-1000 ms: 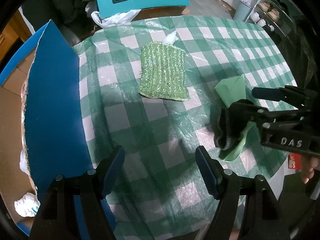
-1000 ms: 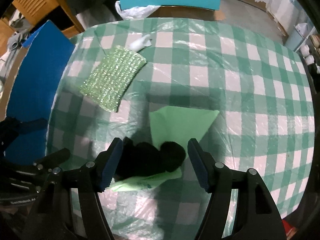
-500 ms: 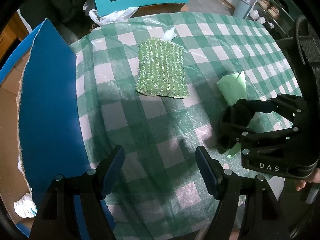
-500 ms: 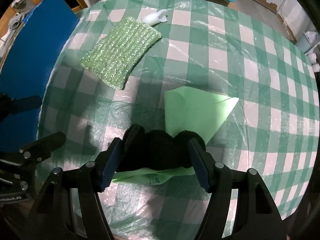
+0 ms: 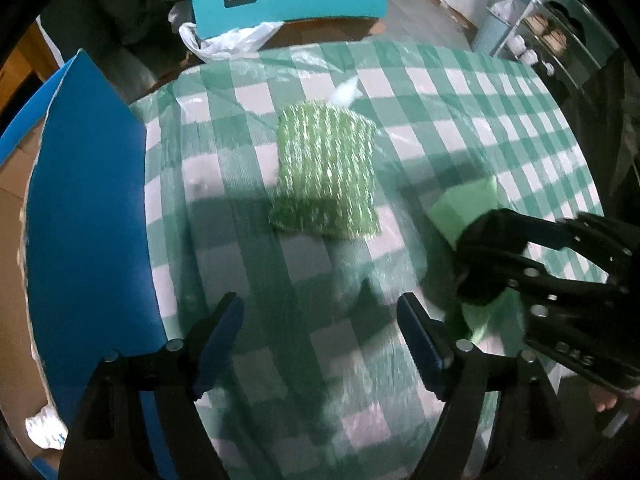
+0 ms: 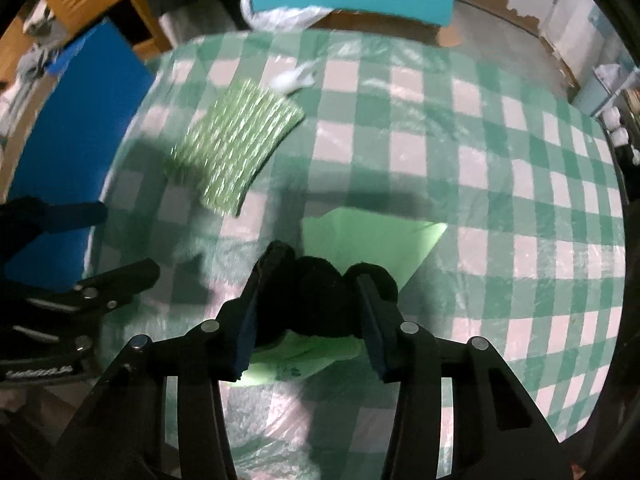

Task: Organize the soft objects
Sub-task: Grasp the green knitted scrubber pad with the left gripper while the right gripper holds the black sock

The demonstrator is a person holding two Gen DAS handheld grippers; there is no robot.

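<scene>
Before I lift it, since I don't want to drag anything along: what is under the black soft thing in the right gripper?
A light green sheet lies under the black soft thing, on the checked tablecloth. The part beneath is hidden.

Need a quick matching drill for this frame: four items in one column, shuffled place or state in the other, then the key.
1. black soft object
2. glittery green pad
3. left gripper
4. light green sheet

A. open, nothing between its jaws
B. flat on the tablecloth, near the blue board
C. squeezed between the right gripper fingers
D. under the black object

Pairs: 1-C, 2-B, 3-A, 4-D
</scene>
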